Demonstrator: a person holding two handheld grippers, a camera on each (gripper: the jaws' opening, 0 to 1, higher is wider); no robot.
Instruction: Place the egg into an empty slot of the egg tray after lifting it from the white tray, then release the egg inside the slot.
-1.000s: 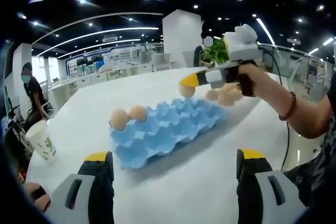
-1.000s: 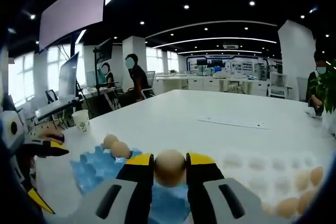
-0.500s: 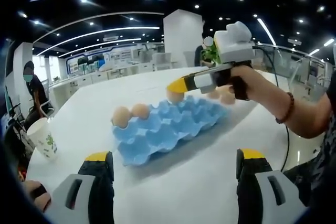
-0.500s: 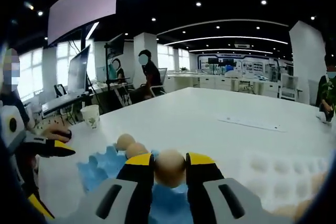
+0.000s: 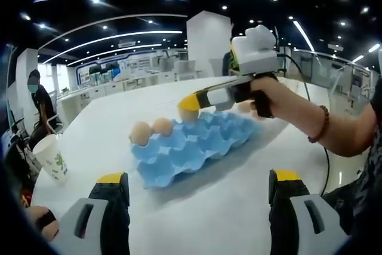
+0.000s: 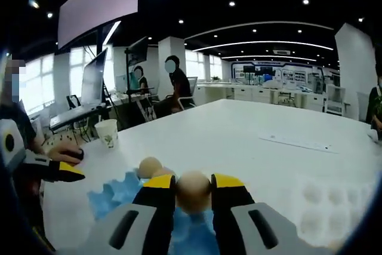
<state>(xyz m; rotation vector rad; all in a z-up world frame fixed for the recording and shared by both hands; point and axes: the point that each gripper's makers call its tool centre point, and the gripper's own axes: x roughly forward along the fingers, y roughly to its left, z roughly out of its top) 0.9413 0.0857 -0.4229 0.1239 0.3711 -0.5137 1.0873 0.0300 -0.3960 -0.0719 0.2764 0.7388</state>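
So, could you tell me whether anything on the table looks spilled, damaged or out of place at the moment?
Nothing stands out. The blue egg tray lies flat on the white table with two eggs seated in end slots, the paper cup stands upright, and the right gripper holds an intact egg above the tray.

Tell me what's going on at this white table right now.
A person is moving eggs into a blue moulded egg tray. The right gripper is shut on a light brown egg, held above the tray near the two brown eggs already seated at one end. The left gripper hangs open over the white table, holding nothing. The egg is not yet released.
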